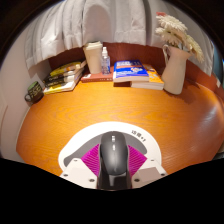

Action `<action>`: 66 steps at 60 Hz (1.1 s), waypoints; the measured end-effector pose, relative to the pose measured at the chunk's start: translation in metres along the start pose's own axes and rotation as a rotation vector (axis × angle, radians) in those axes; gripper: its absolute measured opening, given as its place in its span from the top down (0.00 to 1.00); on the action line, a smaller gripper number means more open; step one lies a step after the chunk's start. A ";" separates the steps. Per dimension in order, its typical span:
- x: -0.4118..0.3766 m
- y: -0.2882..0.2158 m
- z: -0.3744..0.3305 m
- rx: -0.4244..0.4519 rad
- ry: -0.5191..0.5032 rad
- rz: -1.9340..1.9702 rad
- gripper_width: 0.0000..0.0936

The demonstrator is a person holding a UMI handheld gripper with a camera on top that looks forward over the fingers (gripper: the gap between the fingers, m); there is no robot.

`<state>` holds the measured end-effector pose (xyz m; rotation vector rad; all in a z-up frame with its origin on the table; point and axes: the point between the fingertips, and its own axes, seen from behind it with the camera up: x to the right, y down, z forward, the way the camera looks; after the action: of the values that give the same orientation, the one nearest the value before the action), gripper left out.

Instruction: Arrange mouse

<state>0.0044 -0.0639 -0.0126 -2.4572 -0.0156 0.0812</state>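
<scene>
Resting low over table (60,125), gripper (114,160) around mouse (114,158)

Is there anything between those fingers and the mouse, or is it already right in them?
Nothing visible is in the way. The mouse already sits between the gripper's pink-padded fingers, above the wooden table. The books, bottle and vase stand far beyond, along the table's back edge.

Rear of the dark grey rounded plastic mouse (114,160) cut off below, hiding much of the gripper (113,163) pads. Book titles behind the small clear bottle (105,60) too small to read.
</scene>
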 end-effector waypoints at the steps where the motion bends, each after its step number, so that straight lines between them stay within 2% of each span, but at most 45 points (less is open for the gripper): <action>1: 0.000 0.001 -0.003 -0.004 0.003 -0.006 0.64; 3: 0.001 -0.002 -0.001 0.036 0.014 -0.037 0.64; 10: 0.001 0.001 0.000 0.032 0.031 -0.038 0.60; 17: 0.001 0.000 0.000 0.015 0.026 0.002 0.51; 20: -0.001 0.003 -0.001 -0.009 0.016 0.025 0.46; 23: -0.001 0.002 -0.010 -0.025 0.011 0.051 0.35; 28: -0.001 -0.015 -0.035 0.024 0.015 0.063 0.20; 35: -0.008 -0.035 -0.087 0.097 0.005 0.049 0.13; 52: -0.044 -0.030 -0.239 0.253 -0.035 0.038 0.10; 61: -0.066 -0.017 -0.278 0.303 -0.046 0.012 0.10; 66: -0.073 -0.010 -0.287 0.295 -0.059 0.021 0.10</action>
<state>-0.0503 -0.2392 0.2196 -2.1601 -0.0028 0.1544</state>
